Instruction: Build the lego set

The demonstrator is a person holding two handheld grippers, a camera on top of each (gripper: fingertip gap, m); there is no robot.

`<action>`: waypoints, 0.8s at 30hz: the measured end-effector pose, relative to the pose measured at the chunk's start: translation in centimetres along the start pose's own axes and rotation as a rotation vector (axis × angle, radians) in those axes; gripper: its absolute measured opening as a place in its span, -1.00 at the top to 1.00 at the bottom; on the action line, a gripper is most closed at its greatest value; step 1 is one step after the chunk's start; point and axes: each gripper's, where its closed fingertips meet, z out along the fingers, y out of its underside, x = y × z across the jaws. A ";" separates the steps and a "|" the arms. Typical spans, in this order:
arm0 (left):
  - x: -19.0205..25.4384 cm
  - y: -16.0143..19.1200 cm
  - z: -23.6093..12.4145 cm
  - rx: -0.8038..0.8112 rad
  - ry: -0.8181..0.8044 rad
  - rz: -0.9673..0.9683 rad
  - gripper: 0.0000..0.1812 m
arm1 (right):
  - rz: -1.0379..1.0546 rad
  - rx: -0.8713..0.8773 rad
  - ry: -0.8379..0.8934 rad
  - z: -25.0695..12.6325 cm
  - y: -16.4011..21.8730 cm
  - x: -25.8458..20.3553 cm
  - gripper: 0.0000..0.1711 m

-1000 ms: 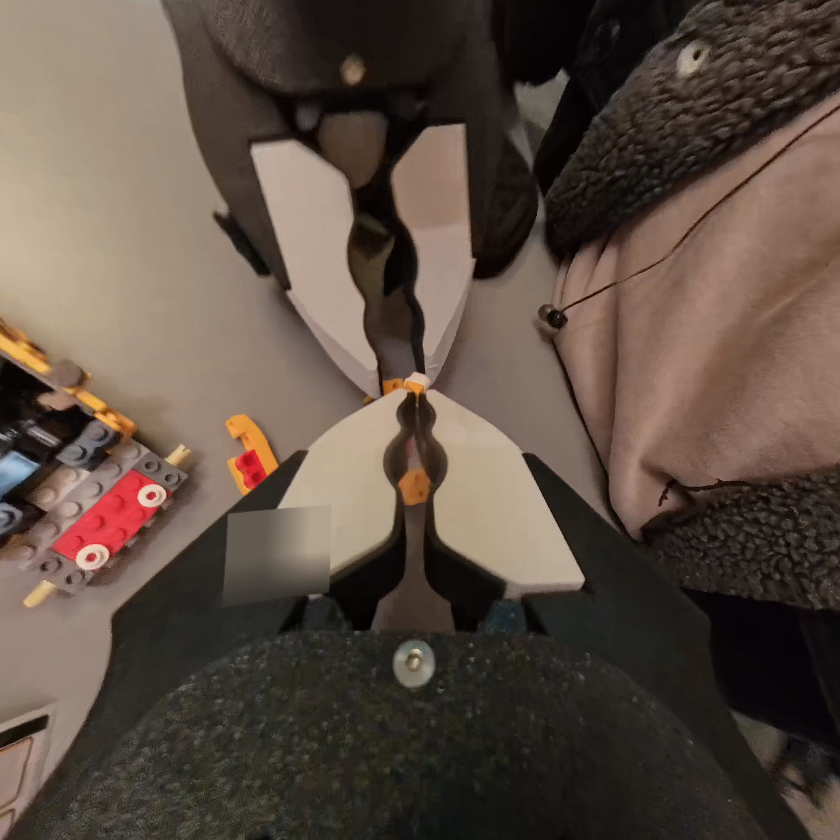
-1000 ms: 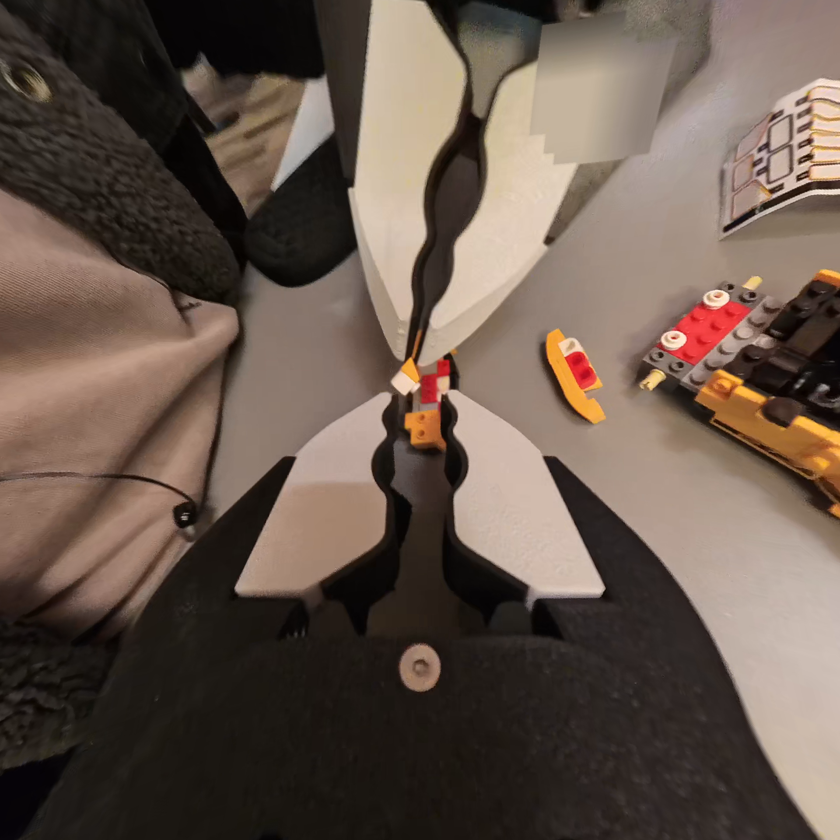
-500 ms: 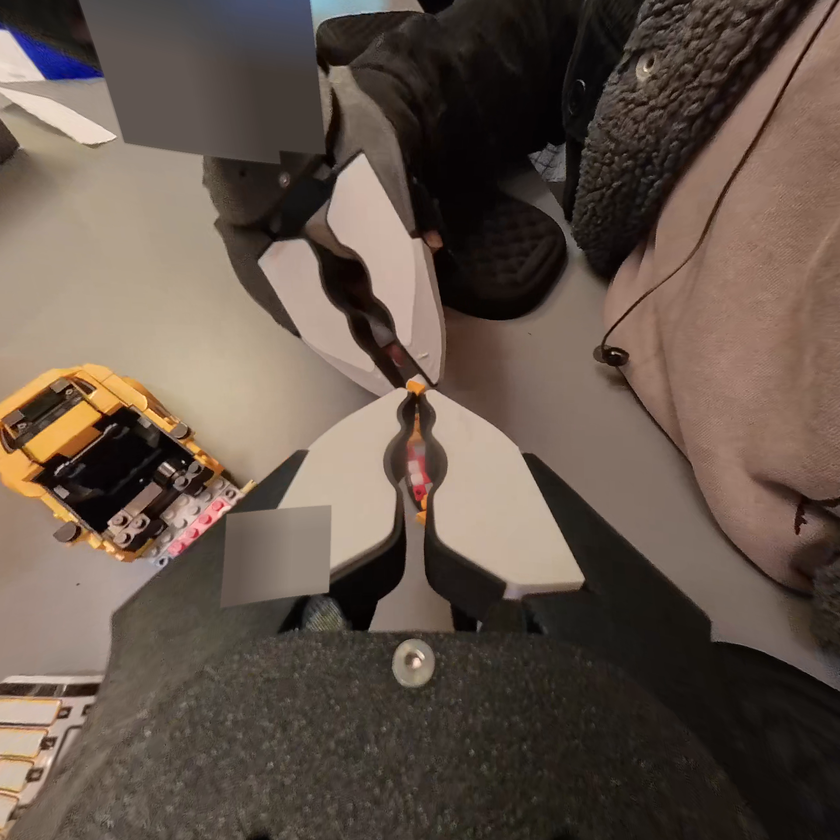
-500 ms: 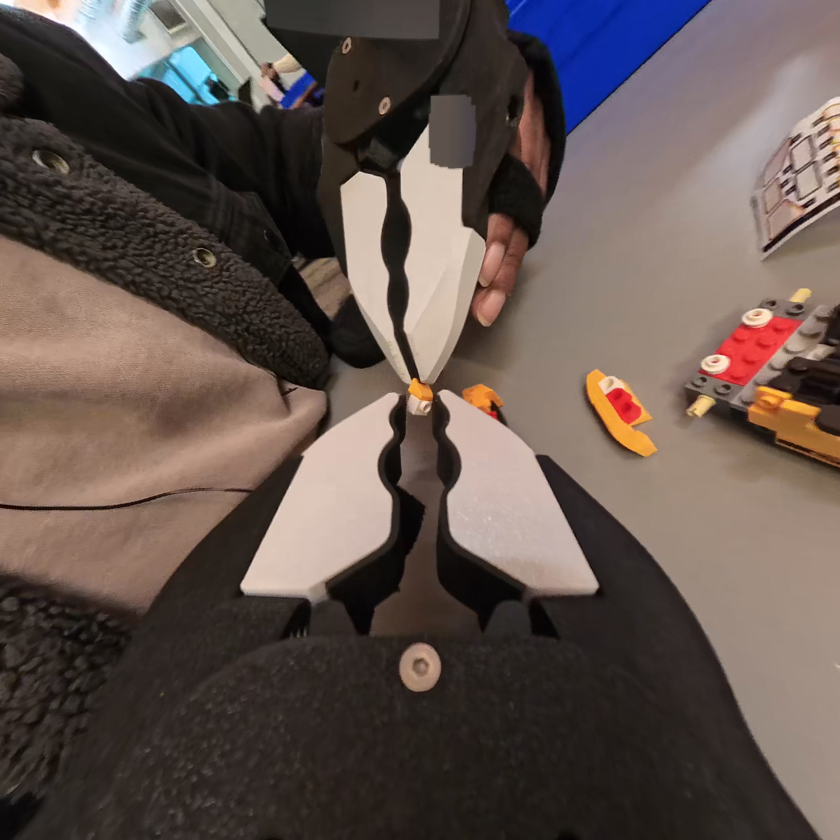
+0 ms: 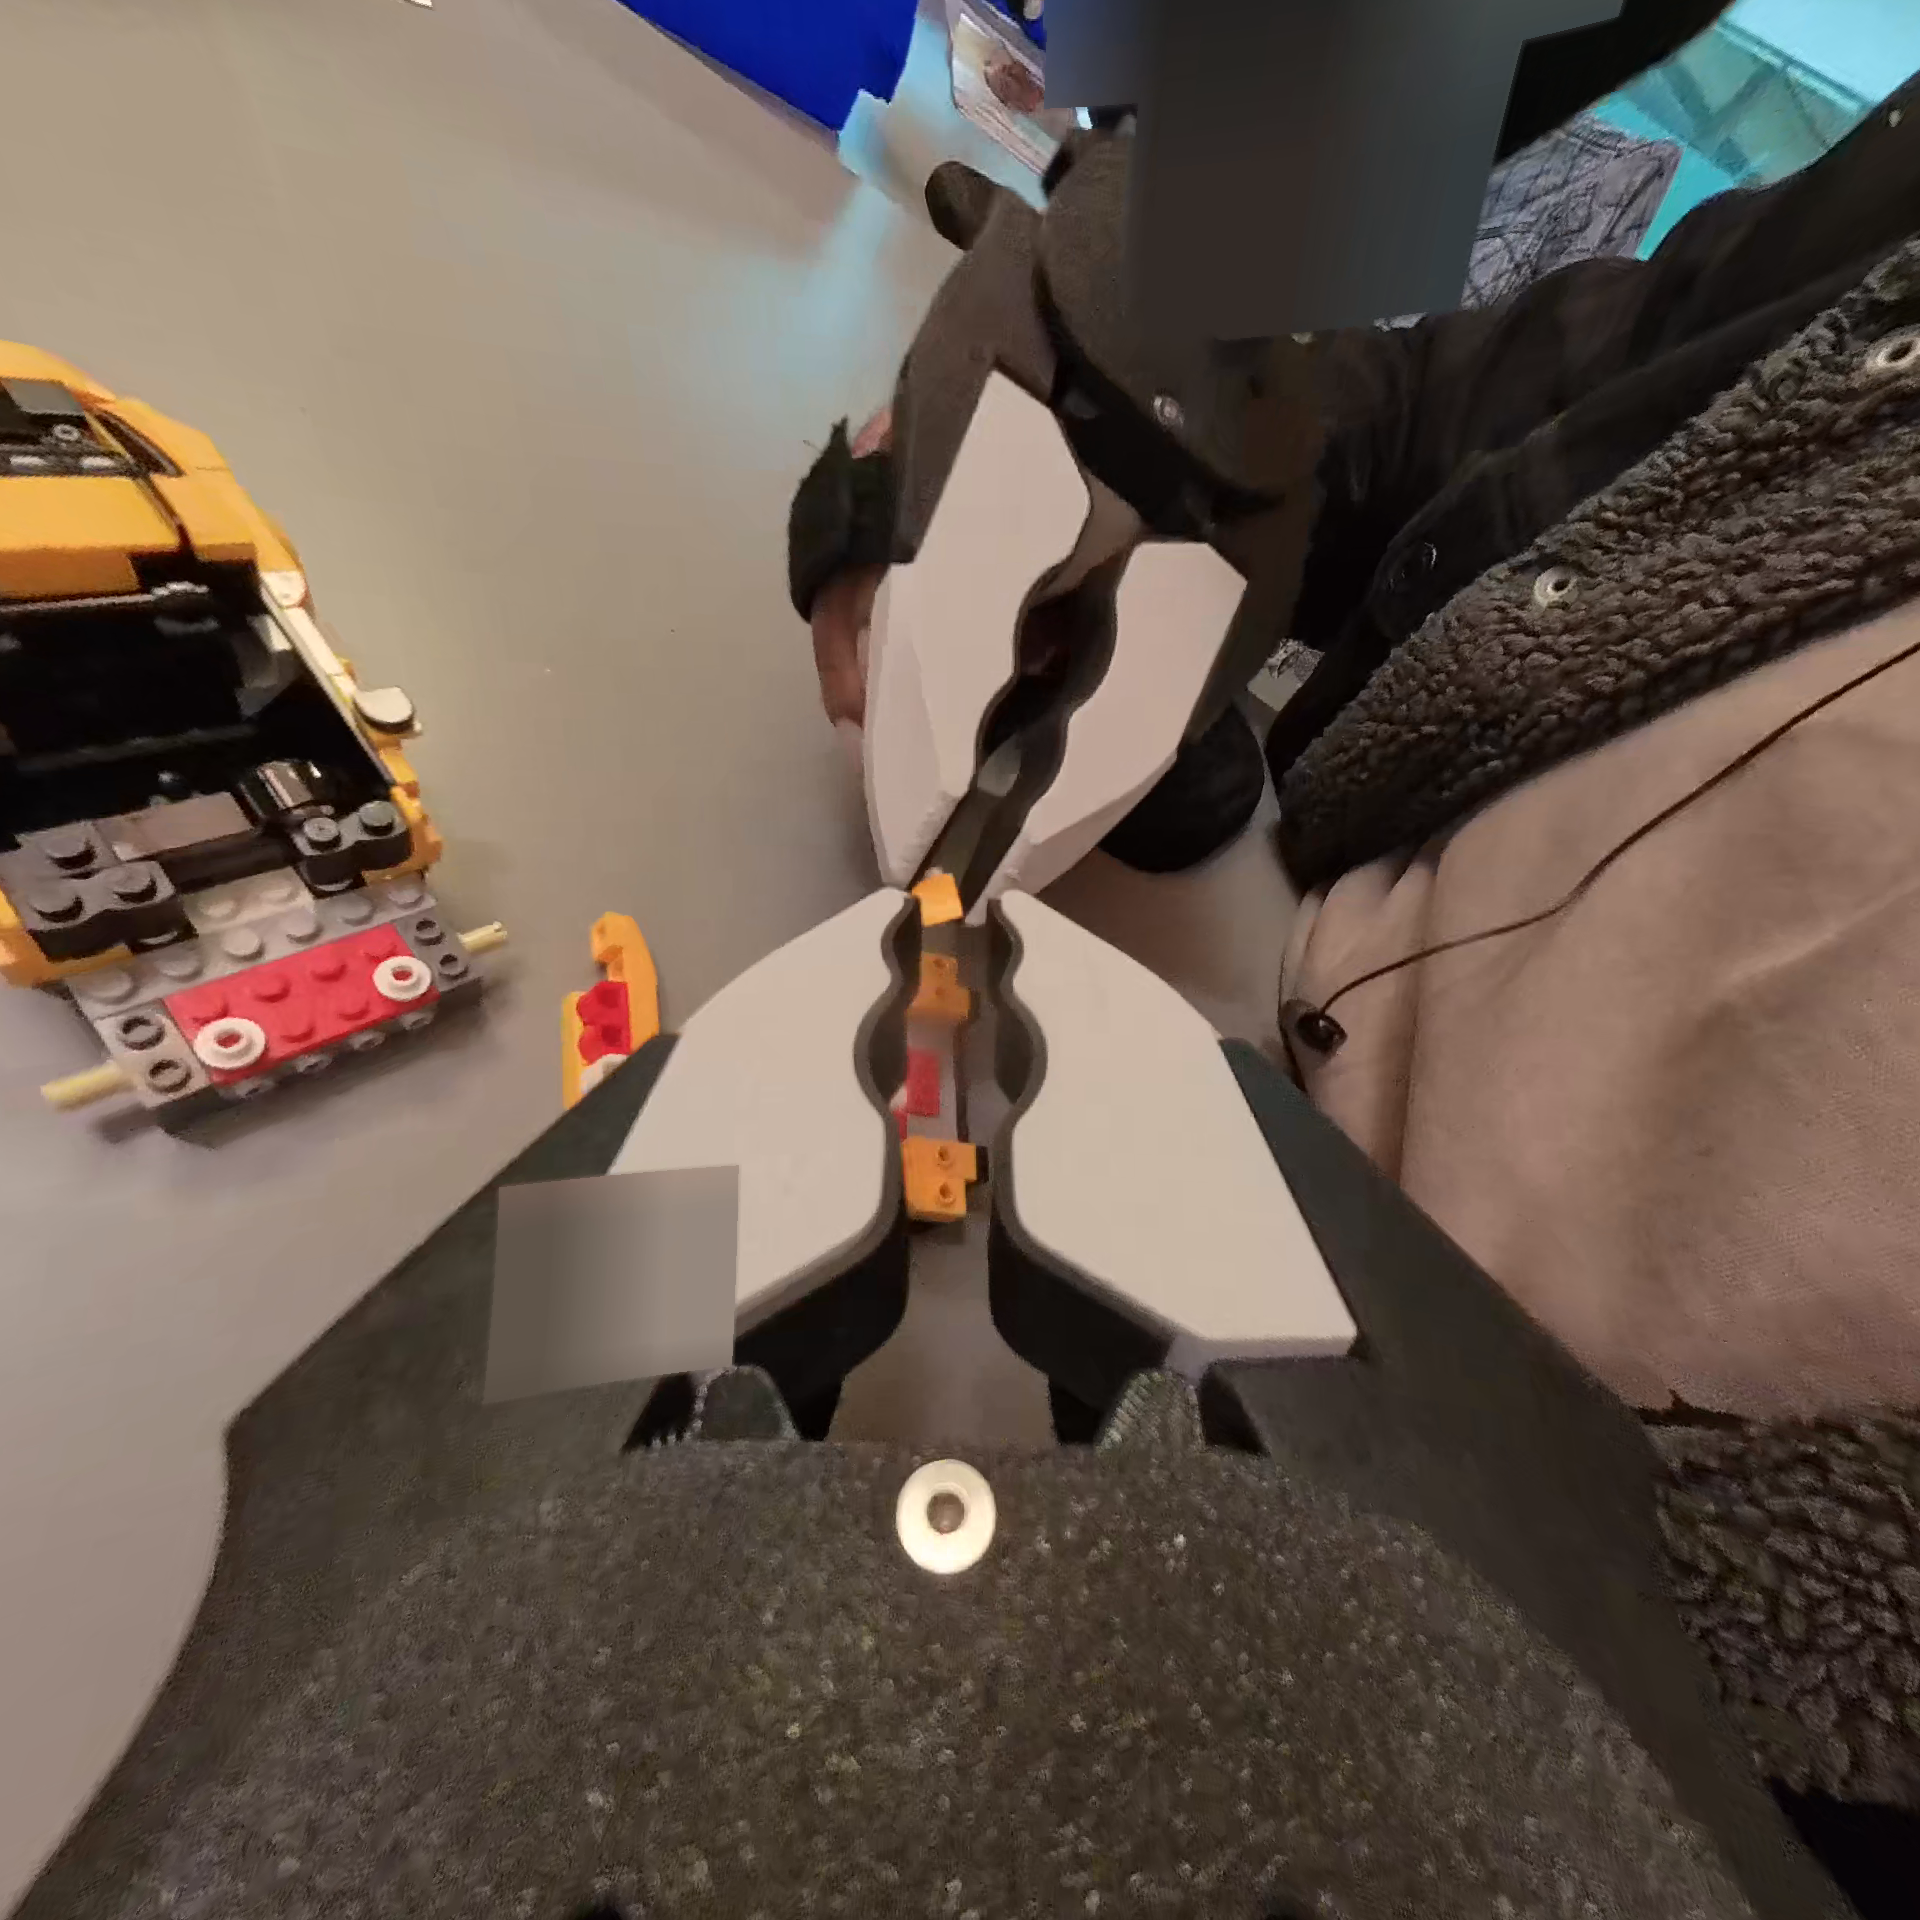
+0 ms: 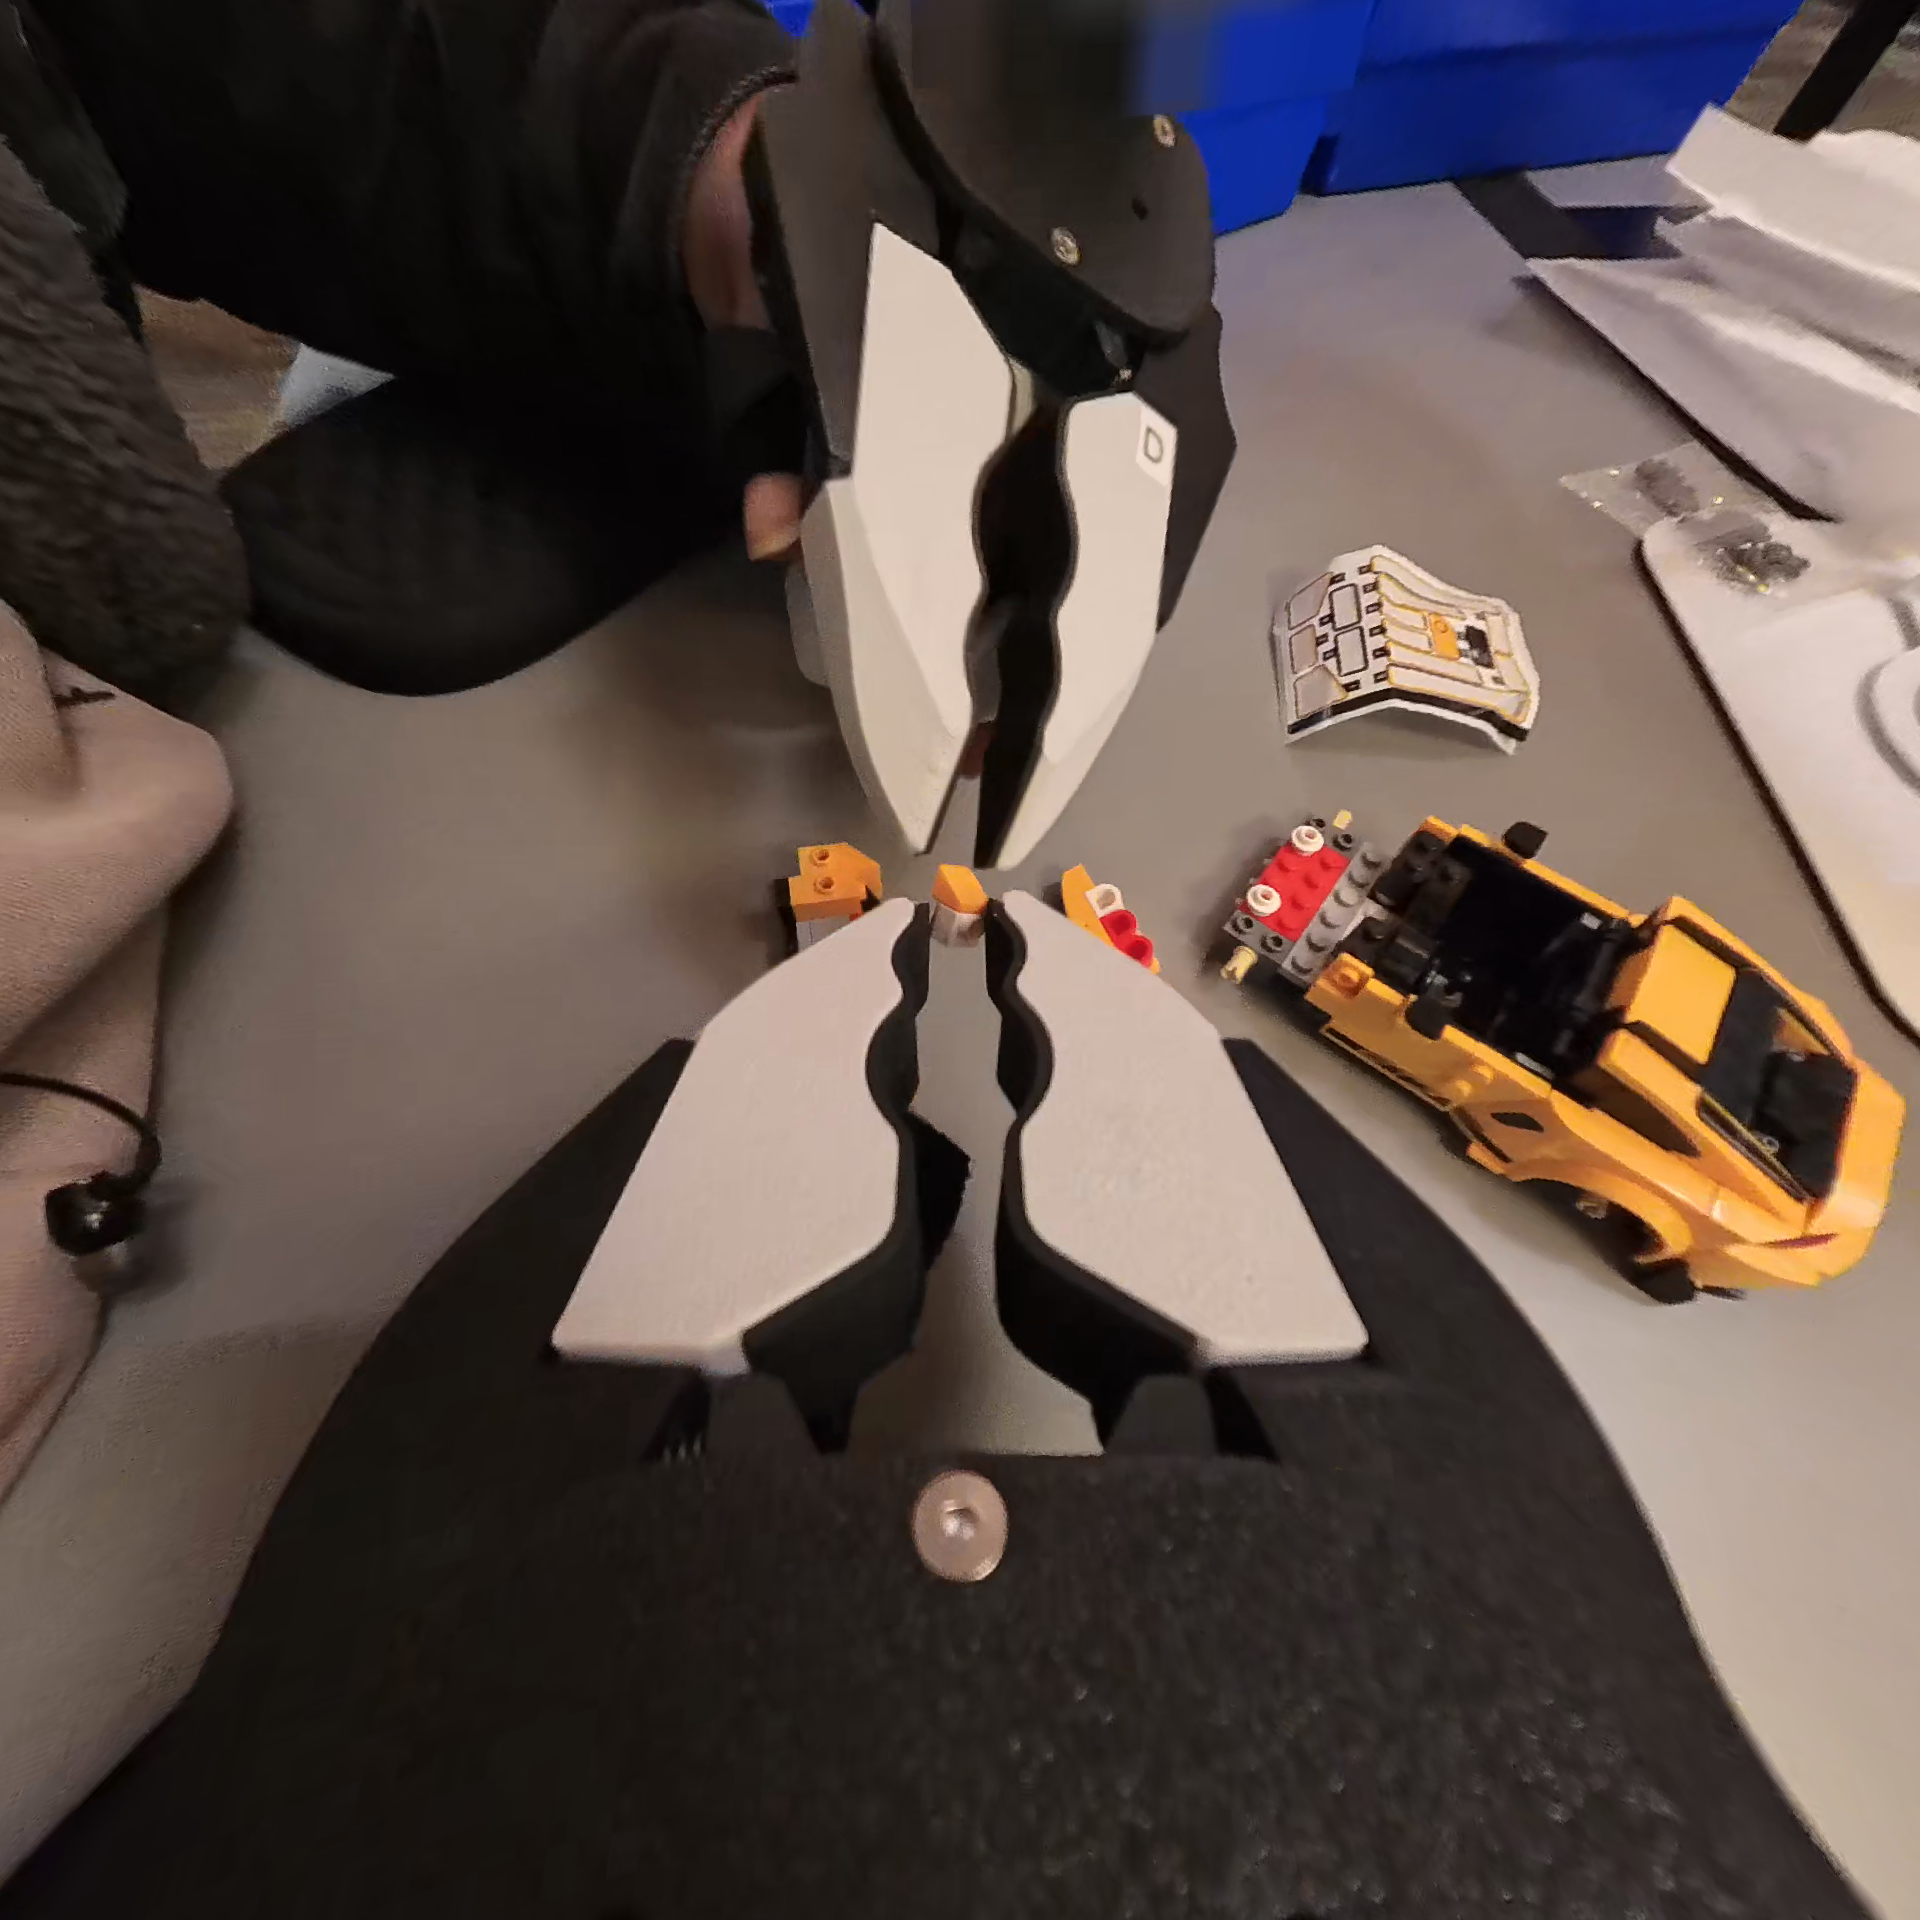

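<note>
Our right gripper (image 6: 956, 920) pinches a small orange-and-white brick (image 6: 957, 904); our left gripper (image 5: 951, 914), tips just opposite, stands slightly parted, empty; the yellow car (image 6: 1579, 1049) lies right; its sticker sheet (image 6: 1403, 644) beyond.

- Flat matte grey tabletop (image 6: 436, 894) fills most of both views, evenly lit, soft shadows.
- Bright blue plastic bins (image 6: 1455, 94) along the far table edge.
- White paper sheets (image 6: 1766, 270) at far right.
- White board with dark rounded edge (image 6: 1787, 748) lying flat at right.
- Teal-lit patch (image 5: 1766, 104) behind, blurry, cannot tell what.
</note>
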 end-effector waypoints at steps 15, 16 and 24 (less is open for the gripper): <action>0.3 1.1 0.1 -0.010 0.033 0.100 0.92 | 0.001 0.020 -0.059 0.4 0.1 -0.9 0.87; 0.3 1.1 0.1 -0.008 0.031 0.115 0.92 | 0.009 0.020 -0.066 0.3 0.2 -0.9 0.87; 0.6 0.9 0.0 0.033 0.022 0.265 0.92 | 0.087 0.044 -0.126 0.2 0.3 -1.1 0.88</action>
